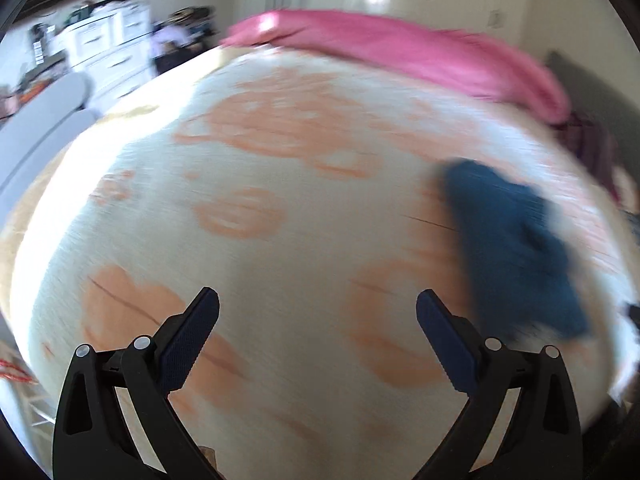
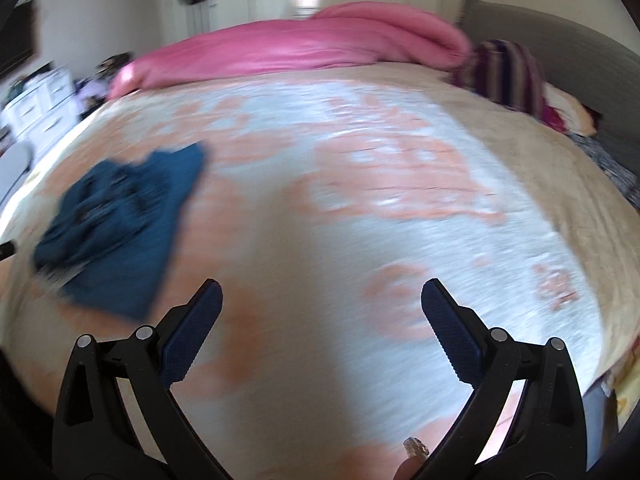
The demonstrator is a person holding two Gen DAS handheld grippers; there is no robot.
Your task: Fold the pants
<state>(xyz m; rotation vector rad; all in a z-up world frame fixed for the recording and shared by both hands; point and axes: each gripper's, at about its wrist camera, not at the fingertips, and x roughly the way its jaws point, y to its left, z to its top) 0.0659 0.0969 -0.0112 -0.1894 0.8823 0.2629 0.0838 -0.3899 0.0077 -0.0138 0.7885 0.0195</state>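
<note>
A big bed is covered with a white blanket with soft orange flower shapes. The dark blue-green pants lie bunched up in a heap on this blanket. In the left view they sit on the right side, past the right finger of the left gripper. In the right view they sit on the left side, near the right gripper but not touching it. Both grippers hang over the blanket with their jaws spread wide and nothing between them. A crumpled pink cover lies along the far edge of the bed. A purple striped cloth sits far right. Both pictures are blurry.
</note>
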